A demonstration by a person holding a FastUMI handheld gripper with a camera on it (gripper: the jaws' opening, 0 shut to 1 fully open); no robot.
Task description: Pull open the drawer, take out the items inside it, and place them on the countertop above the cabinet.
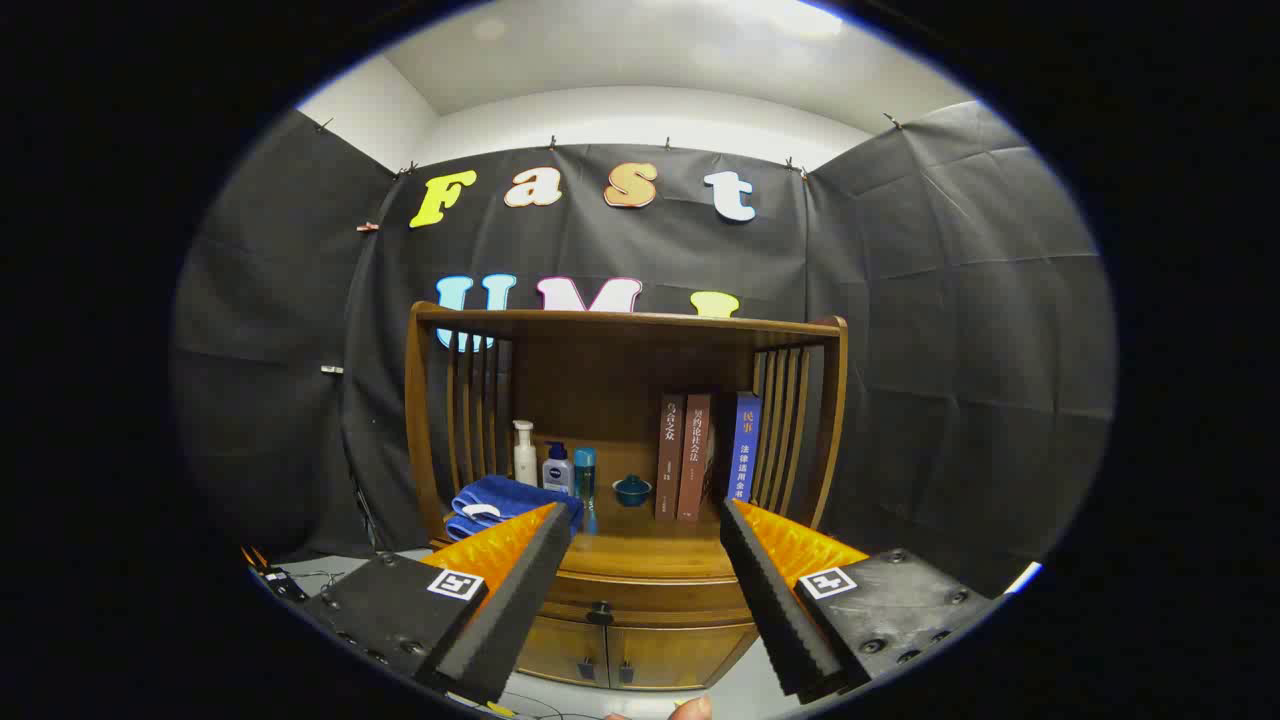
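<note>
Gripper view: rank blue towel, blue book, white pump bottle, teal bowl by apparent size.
1. blue towel, partly hidden by a finger
2. blue book
3. white pump bottle
4. teal bowl
All sit on the countertop, beyond the open fingers.

You're looking at a brown wooden cabinet (640, 590) with a glossy varnished countertop (640, 545) — it reflects the bottles. The closed wooden drawer (640, 598) has a small dark knob (600, 611). Folded blue towel (495, 503) looks soft, fuzzy cloth; your gripper (645, 520), fingers spread wide, has ribbed matt foam pads (520, 590).
</note>
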